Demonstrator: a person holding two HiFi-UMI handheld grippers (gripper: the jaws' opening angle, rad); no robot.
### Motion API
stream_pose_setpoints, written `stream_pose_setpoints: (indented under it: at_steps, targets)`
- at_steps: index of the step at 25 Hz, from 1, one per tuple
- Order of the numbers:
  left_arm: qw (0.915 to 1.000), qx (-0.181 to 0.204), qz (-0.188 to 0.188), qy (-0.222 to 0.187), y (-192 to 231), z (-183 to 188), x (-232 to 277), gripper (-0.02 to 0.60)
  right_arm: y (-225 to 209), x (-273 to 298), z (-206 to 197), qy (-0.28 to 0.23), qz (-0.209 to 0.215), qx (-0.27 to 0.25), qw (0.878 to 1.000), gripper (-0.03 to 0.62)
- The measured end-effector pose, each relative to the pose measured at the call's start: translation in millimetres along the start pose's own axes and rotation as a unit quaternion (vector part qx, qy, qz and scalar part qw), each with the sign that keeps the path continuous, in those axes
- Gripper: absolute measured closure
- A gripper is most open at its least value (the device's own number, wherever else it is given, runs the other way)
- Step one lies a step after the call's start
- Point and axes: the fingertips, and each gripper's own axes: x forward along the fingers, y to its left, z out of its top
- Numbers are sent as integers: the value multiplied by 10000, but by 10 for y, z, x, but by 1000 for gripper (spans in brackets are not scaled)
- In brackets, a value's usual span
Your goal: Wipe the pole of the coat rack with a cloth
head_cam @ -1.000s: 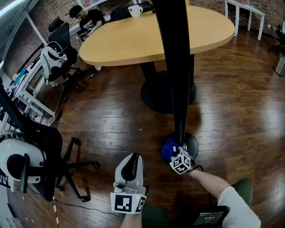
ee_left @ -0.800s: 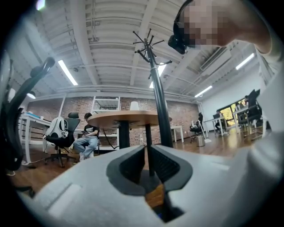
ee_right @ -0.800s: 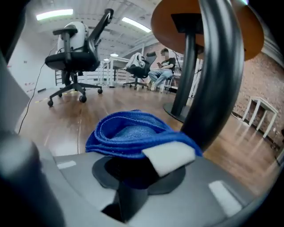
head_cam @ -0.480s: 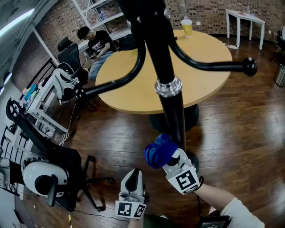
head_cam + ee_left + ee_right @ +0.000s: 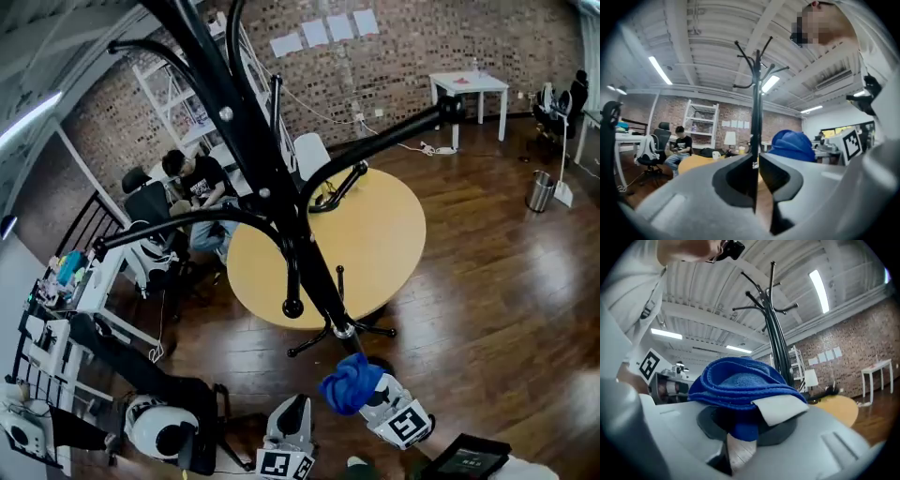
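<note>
The black coat rack pole rises from a base near the round table, with curved hooks branching off higher up. My right gripper is shut on a bunched blue cloth, held beside the pole just below its silver collar; I cannot tell if they touch. In the right gripper view the cloth bulges over the right gripper, and the pole stands just behind. My left gripper hangs low to the left, shut and holding nothing. The left gripper view shows the pole straight ahead and the cloth to the right.
A round wooden table stands behind the rack. A person sits at its far left by shelving. A black office chair is at lower left. A white side table and a metal bin stand at the right.
The right gripper has carried the cloth up the pole from the base to just under the silver collar. The head view has tilted upward. The left gripper has stayed low.
</note>
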Motion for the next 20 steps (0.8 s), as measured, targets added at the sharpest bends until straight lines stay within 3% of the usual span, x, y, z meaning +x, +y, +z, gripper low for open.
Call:
stream_pose_setpoints:
  at_steps: [2, 5, 7, 12, 20]
  targets:
    - [9997, -58, -251, -7, -138, 532, -85, 541, 94, -153, 570, -104, -86, -67, 9999, 497]
    - [9992, 90, -227, -321, -231, 1213, -252, 541, 274, -359, 1338, -379, -102, -150, 9991, 497]
    - [9983, 290, -168, -470, -361, 1469, -368, 541, 319, -578, 1614, -440, -250, -287, 9983, 497]
    - [9968, 509, 91, -605, -857, 1809, -811, 541, 541, -1273, 2014, -458, -450, -618, 9960, 497]
    - [9974, 232, 202, -648, -1946, 1966, -1495, 541, 909, -2297, 2249, -304, -515, -597, 9964, 497]
